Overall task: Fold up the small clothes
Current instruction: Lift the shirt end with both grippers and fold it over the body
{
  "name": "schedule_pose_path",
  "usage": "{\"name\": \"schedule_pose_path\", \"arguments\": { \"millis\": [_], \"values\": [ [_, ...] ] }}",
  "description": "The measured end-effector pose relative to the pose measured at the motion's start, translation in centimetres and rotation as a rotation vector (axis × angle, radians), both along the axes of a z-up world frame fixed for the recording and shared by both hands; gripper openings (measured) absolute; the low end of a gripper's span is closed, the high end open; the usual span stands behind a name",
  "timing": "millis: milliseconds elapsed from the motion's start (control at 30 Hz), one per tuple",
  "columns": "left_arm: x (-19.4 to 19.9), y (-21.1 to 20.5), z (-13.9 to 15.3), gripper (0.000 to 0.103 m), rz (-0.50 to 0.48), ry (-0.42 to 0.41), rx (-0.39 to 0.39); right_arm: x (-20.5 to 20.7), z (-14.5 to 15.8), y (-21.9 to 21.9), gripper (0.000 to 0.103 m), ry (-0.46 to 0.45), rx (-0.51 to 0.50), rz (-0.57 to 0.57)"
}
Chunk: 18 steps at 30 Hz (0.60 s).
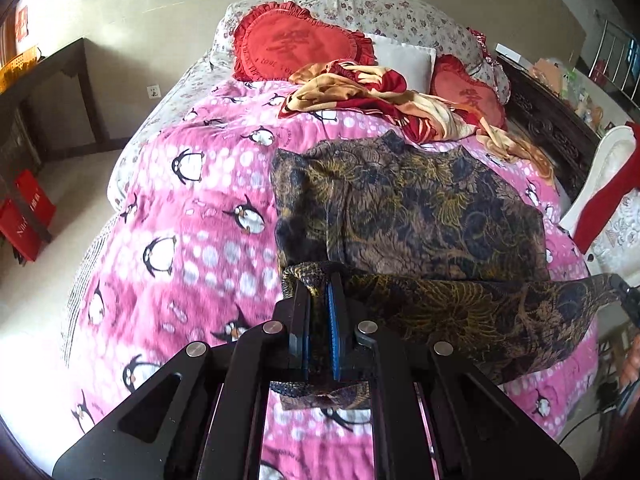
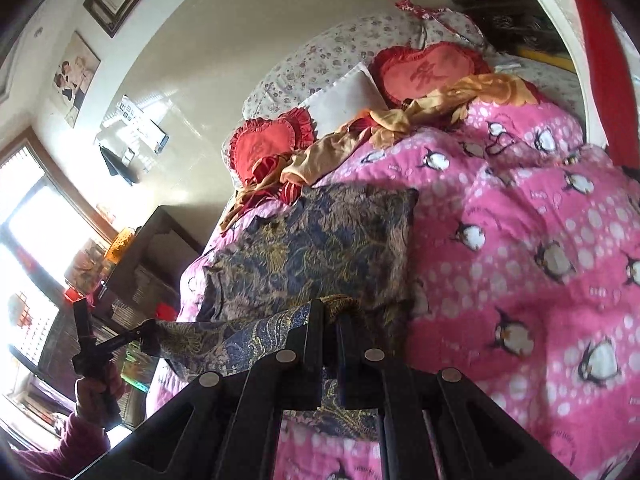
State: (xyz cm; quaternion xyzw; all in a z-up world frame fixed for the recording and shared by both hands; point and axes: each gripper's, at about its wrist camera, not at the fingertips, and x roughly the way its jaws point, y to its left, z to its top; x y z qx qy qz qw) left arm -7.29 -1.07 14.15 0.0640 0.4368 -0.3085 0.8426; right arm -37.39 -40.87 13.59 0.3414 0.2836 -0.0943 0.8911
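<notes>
My left fingers (image 1: 320,284) are clamped tight on one near corner of a dark patterned garment (image 1: 408,208), navy and brown with gold leaf shapes, and a scrap of the cloth hangs out below the blue pads. My right fingers (image 2: 330,308) are pinched shut on the other near corner of the same piece. Between the two grips the near edge is lifted off the bed and stretched in a band; in the left view that band runs away to the right, where the tip of my other tool (image 1: 624,292) holds it, and in the right view it runs to the left, where my left hand (image 2: 96,392) grasps its handle, a dark red sleeve (image 2: 52,448) behind it.

The far part of the garment lies spread on the pink blanket (image 1: 192,248) printed with penguins and white dots, which covers the bed. Farther up the bed, just beyond the garment's far edge, a crumpled red and gold cloth (image 1: 360,92) lies in a heap. Behind it are two red heart-shaped cushions (image 1: 288,44), a plain white pillow (image 1: 404,60) between them, and flowered pillows (image 1: 380,12) against the wall.

To the left of the bed stands a dark wooden table (image 1: 56,80), with red bags (image 1: 24,216) on the floor near it. On the right side a white chair back (image 1: 608,168) with red cloth draped over it stands near the bed's edge.
</notes>
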Motion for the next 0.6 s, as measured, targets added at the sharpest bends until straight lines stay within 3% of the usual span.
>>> {"name": "schedule_pose_path", "arguments": {
  "millis": [267,600],
  "values": [
    [2.9,-2.0,0.1,0.006,0.023,-0.001,0.0,4.0,0.1,-2.2,0.004,0.021,-0.043,-0.008],
    [7.8,-6.5,0.3,0.006,0.048,-0.01,-0.021,9.4,-0.4,-6.4,0.004,0.039,-0.027,-0.046]
  ]
}}
